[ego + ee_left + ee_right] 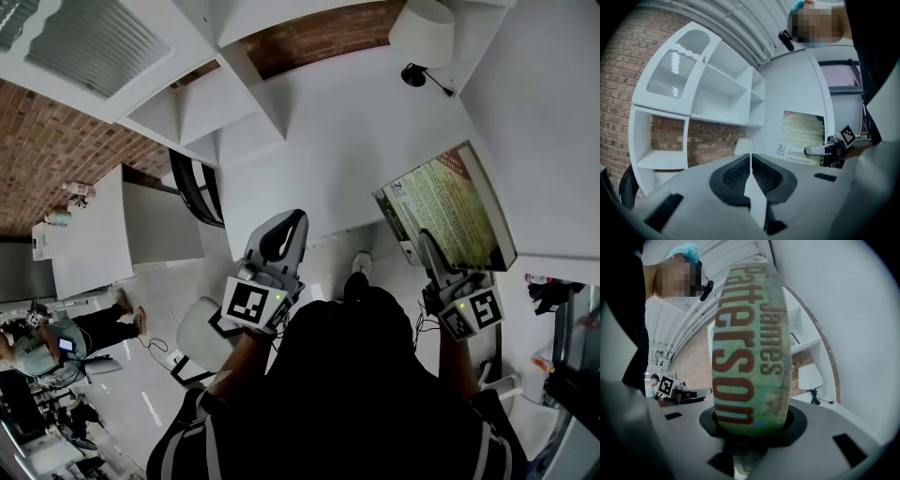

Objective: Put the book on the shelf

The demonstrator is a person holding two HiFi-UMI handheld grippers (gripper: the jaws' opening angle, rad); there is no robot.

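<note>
The right gripper (752,425) covers the book's (750,348) lower spine.

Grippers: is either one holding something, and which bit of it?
The right gripper holds the book, pinched at the end of its spine, one jaw pressed on each cover. The left gripper is shut and holds nothing.
</note>
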